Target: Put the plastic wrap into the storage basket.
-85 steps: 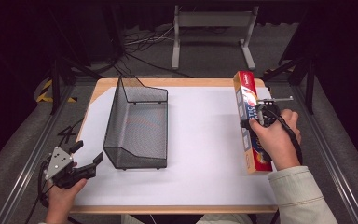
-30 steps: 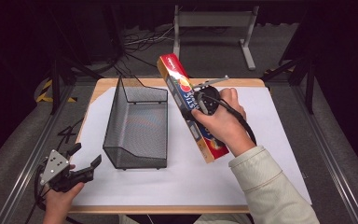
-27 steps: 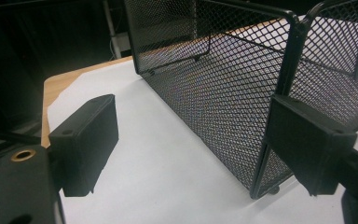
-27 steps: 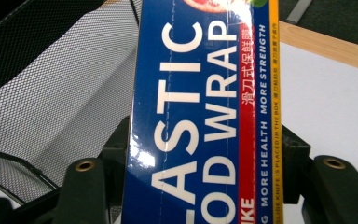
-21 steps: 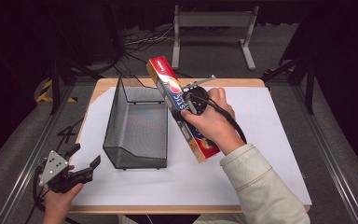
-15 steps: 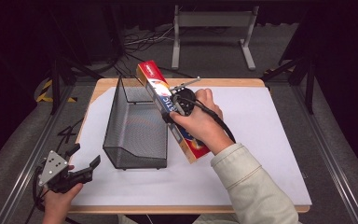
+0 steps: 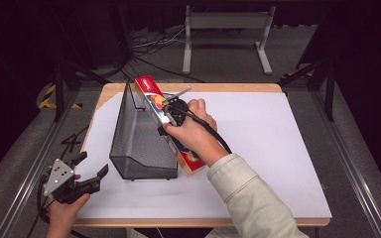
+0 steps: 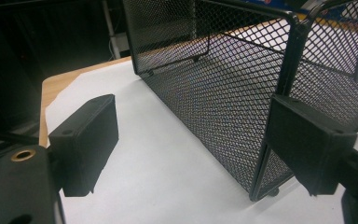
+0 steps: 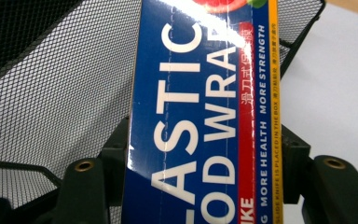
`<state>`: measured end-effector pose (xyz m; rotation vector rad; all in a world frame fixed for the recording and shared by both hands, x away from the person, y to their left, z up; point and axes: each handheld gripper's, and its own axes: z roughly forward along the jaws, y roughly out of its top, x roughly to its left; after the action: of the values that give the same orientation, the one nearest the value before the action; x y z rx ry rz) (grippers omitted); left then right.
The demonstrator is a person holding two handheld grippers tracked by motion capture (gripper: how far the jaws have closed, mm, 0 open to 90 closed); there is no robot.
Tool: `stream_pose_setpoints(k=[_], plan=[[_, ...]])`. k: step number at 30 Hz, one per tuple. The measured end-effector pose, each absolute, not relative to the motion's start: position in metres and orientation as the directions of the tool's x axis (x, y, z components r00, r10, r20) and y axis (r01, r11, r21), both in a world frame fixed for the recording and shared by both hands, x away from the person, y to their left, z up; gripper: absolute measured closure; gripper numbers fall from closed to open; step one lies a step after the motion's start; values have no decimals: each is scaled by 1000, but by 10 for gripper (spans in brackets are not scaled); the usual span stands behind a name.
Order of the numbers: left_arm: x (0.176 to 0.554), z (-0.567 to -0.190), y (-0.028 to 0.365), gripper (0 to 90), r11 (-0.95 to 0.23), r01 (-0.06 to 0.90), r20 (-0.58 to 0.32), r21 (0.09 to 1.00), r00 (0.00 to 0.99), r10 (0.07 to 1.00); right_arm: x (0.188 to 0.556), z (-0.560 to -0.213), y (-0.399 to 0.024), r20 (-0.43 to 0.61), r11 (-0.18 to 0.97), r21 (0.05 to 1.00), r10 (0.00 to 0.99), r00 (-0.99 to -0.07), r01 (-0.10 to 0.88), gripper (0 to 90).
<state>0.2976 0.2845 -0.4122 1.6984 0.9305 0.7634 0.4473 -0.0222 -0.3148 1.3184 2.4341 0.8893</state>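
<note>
With our right gripper clamped mid-length on the long, light, stiff blue-and-red cardboard plastic-wrap box, our left gripper gapes near the counter's front-left corner.

On the table a mesh basket stands left of centre, its long axis running from the near side toward the far edge. A plastic wrap box lies along the basket's right wall, its far end over the basket's far right corner, its near end low by the near right corner. The right gripper is clamped across the box's middle, above that wall. The left gripper, jaws apart, sits at the table's near left corner, near the basket's near left corner but apart from it
</note>
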Motion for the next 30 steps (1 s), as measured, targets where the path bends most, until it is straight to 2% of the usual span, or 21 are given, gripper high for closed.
stream_pose_setpoints(k=[12, 30], plan=[[297, -411, 286, 184, -188, 220, 54, 957, 501, 863, 455, -325, 2, 113, 371, 546, 856, -505, 751, 399], [296, -411, 286, 184, -185, 213, 54, 959, 504, 862, 468, -341, 16, 152, 347, 436, 881, -448, 830, 395]])
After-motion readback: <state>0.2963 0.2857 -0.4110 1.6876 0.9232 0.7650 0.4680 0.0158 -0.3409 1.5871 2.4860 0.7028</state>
